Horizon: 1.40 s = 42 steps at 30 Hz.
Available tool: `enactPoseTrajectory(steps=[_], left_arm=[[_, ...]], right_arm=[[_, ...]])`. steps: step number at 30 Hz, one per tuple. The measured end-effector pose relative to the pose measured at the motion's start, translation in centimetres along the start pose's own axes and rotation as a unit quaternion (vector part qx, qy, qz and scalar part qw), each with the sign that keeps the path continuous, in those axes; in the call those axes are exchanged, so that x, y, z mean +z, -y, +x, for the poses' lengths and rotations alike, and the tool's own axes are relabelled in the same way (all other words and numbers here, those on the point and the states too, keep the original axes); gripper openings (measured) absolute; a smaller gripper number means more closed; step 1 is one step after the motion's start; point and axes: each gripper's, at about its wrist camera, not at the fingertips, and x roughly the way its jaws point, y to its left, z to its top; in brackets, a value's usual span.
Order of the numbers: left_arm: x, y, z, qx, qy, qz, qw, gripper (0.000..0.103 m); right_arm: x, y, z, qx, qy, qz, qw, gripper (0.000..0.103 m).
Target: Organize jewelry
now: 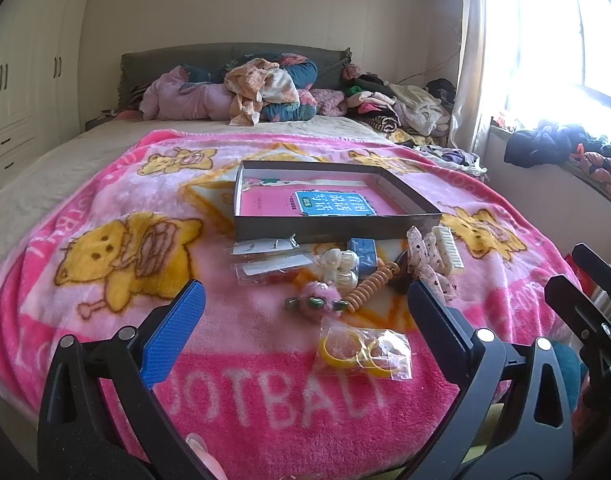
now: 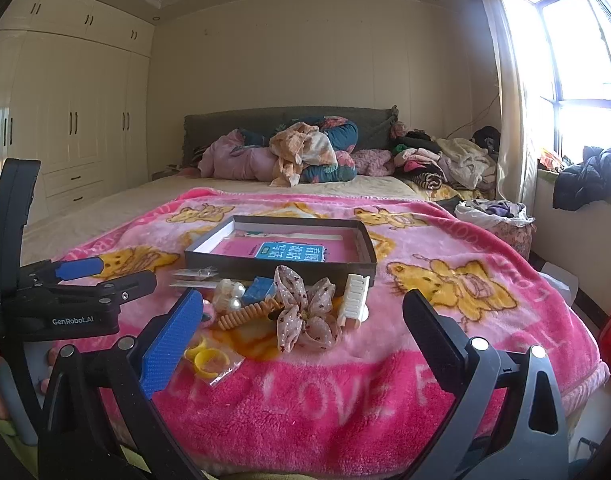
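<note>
1 box (image 1: 333,232), 1 bow (image 2: 305,312), 1 comb clip (image 2: 355,300), approx 2 yellow rings (image 1: 337,354), bagged.

Light: strong daylight from window (image 1: 561,44) on right | Glare: panes blown out white, haze over curtain (image 2: 513,92) | Far side: wardrobe (image 2: 77,120) dimmer, evenly lit | Focus: blanket (image 1: 265,380) sharp | Distortion: heavy fisheye bending, dark corner vignetting.
</note>
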Motion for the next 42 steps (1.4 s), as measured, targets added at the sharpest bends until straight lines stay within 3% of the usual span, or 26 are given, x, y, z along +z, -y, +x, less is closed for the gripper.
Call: enactPoseTrajectory(steps=[42], left_arm=[[0.2, 1.0, -0.4, -0.002, 0.004, 0.000, 1.0000, 0.093]], right_arm=[[0.1, 0.1, -0.1, -0.003, 0.000, 0.002, 1.000, 0.097]])
